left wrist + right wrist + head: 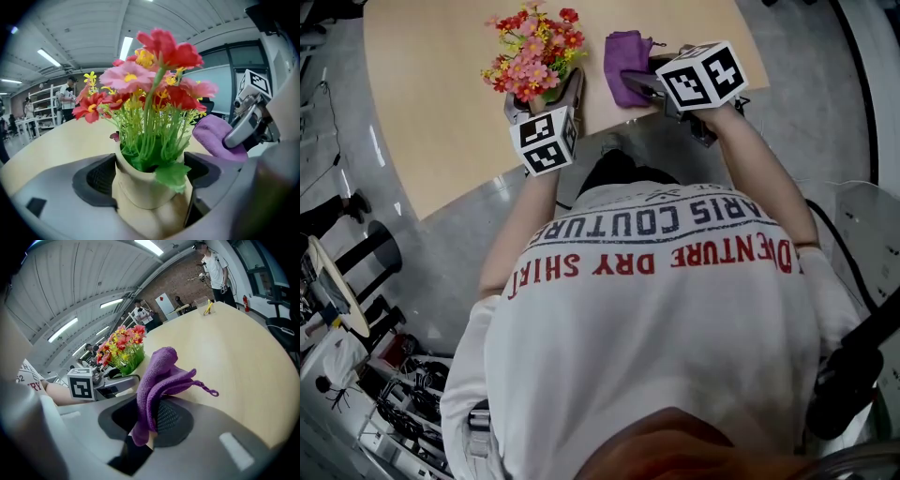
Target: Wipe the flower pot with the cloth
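Note:
A cream flower pot (140,187) with red, pink and yellow flowers (532,52) is clamped between the jaws of my left gripper (147,180), near the table's front edge. In the head view the flowers and the gripper hide the pot. My right gripper (151,420) is shut on a purple cloth (157,380), which bunches up above its jaws. The cloth (624,64) sits just right of the flowers, a small gap apart, and shows as a purple fold (213,136) in the left gripper view.
The light wooden table (441,103) stretches away beyond the pot. A small yellow item (206,308) stands far down the table. People stand by shelves in the background. Black stool bases (356,248) are on the floor at the left.

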`<action>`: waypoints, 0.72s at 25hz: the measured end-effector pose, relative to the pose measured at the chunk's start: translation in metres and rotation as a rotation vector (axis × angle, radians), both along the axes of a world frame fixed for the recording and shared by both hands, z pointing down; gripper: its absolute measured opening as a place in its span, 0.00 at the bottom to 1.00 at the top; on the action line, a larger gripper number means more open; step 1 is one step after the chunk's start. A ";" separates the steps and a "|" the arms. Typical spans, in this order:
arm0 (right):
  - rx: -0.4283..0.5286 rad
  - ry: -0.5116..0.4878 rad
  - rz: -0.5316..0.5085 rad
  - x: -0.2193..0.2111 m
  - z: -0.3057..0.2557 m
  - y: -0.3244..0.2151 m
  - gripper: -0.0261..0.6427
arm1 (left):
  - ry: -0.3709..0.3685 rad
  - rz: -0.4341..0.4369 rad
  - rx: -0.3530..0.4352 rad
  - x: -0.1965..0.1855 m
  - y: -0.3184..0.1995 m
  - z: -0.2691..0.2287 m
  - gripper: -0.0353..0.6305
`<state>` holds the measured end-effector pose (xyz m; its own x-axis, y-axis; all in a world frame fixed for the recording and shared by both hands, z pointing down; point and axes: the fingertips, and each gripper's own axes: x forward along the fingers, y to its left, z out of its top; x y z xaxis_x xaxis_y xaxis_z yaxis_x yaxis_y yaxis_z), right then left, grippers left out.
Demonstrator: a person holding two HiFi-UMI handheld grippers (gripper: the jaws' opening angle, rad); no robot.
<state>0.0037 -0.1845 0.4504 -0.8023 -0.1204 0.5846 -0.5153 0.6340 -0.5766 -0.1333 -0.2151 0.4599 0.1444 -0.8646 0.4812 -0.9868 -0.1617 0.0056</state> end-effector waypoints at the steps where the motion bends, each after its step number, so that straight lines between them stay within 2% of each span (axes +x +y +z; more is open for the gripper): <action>1: -0.007 -0.011 0.000 -0.004 0.000 0.000 0.14 | 0.002 0.040 0.002 -0.001 0.000 -0.001 0.75; 10: -0.076 -0.157 0.049 -0.022 -0.005 -0.003 0.14 | 0.005 0.505 -0.010 0.015 0.016 -0.004 0.75; 13: -0.095 -0.217 0.069 -0.050 -0.004 -0.018 0.14 | -0.005 0.577 -0.028 0.000 0.011 0.004 0.75; 18: -0.125 -0.253 0.089 -0.065 -0.009 -0.028 0.14 | 0.007 0.597 -0.007 -0.001 0.011 -0.004 0.75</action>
